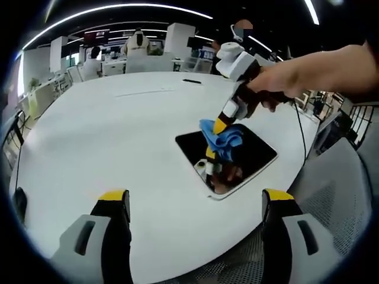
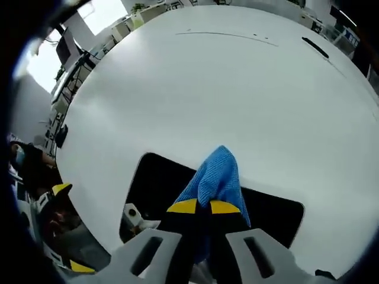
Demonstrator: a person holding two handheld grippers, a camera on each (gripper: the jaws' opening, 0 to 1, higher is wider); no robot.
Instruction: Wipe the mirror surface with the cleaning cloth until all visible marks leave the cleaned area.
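Nearest the lens in the right gripper view, the right gripper sat at bottom centre w/ yellow-tipped jaws pinched on the blue cleaning cloth, pressed onto the dark mirror lying flat on the white table. In the left gripper view the left gripper hung spread and empty at the bottom edge, the mirror at centre-right. Judged best: keep cloth flat, overlapping strokes to the edges.

Soft blue textured cloth, glossy dark reflective mirror, smooth matt white table
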